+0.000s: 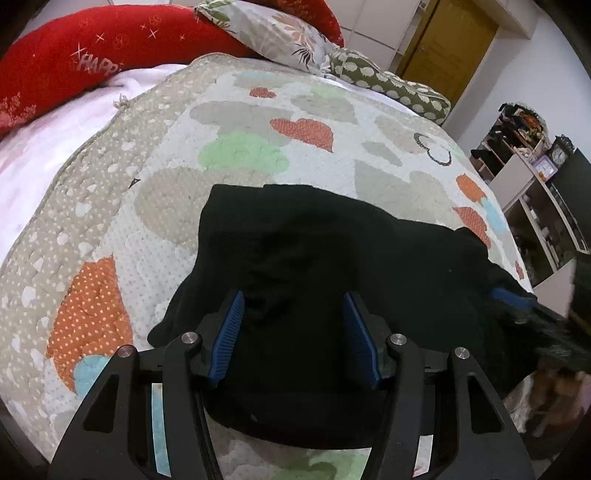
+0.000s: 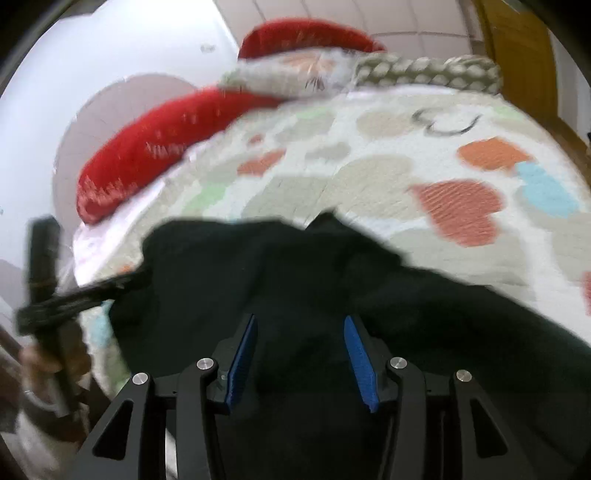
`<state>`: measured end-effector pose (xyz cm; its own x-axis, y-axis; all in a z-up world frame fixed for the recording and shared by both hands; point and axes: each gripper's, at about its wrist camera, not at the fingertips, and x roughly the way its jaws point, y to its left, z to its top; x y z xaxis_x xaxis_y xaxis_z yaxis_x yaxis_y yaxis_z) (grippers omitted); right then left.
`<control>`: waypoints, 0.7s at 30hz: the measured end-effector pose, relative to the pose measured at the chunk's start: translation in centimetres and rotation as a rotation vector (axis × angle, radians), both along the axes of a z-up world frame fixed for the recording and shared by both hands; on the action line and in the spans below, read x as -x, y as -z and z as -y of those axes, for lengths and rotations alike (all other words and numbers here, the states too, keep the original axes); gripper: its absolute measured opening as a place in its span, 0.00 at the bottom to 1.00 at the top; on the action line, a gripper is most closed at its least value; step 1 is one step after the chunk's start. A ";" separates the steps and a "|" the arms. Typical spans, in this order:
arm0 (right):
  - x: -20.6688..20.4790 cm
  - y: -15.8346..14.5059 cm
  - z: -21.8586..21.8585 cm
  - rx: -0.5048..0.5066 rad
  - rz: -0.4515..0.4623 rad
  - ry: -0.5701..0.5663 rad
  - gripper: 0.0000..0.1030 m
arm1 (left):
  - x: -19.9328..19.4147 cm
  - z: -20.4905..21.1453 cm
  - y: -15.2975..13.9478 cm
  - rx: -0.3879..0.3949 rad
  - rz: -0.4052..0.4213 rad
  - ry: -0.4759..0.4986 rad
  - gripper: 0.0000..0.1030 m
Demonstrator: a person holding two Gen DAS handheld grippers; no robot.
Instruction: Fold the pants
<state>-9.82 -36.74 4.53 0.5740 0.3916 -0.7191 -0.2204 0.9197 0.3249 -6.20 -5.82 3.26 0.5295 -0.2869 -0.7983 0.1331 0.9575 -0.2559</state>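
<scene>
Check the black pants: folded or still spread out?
Partly folded. The black pants lie bunched in a compact heap on the quilt, no separate legs laid out. How many folds, cannot tell: the dark fabric hides the layers.

One pair black pants [image 1: 332,258] on one quilt [image 1: 258,122]. Two grippers: left [image 1: 291,332], right [image 2: 300,350]. Three pillows at quilt's far edge: one red [image 1: 110,48], one floral [image 1: 273,29], one green [image 1: 388,85]. One door [image 1: 450,48]. One clock [image 1: 559,157].

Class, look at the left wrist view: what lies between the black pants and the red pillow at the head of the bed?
Only the heart-patterned quilt, then a strip of white sheet, separates the black pants from the red pillow; nothing else rests there.
</scene>
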 end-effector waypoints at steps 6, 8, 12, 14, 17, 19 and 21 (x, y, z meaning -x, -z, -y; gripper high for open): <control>6.7 -3.3 10.7 0.163 0.033 0.265 0.47 | 0.5 -0.3 -1.2 0.016 0.024 -0.023 0.54; 7.8 -2.6 13.5 0.193 -0.012 0.326 0.47 | 0.8 -0.4 -1.8 0.026 0.040 -0.034 0.54; 9.2 -1.5 13.6 0.177 -0.046 0.273 0.39 | 1.0 -0.1 -2.8 0.041 0.054 -0.036 0.54; 10.1 -1.1 11.3 0.195 -0.054 0.184 0.39 | 1.2 0.2 -3.4 0.034 0.064 -0.028 0.54; 12.3 -0.7 7.9 0.187 -0.063 0.030 0.39 | 1.6 0.6 -3.9 0.026 0.080 -0.011 0.54; 13.0 -0.2 7.3 0.195 -0.083 0.010 0.39 | 1.6 0.9 -3.9 0.025 0.079 0.003 0.54; 13.6 -0.8 8.1 0.187 -0.060 0.051 0.39 | 1.6 1.4 -3.8 0.022 0.074 0.016 0.54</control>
<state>-23.39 -44.83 5.30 0.5432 0.2193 -0.8104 -0.1572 0.9748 0.1584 -7.76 -7.18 7.09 0.5817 -0.3134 -0.7506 0.1678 0.9492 -0.2662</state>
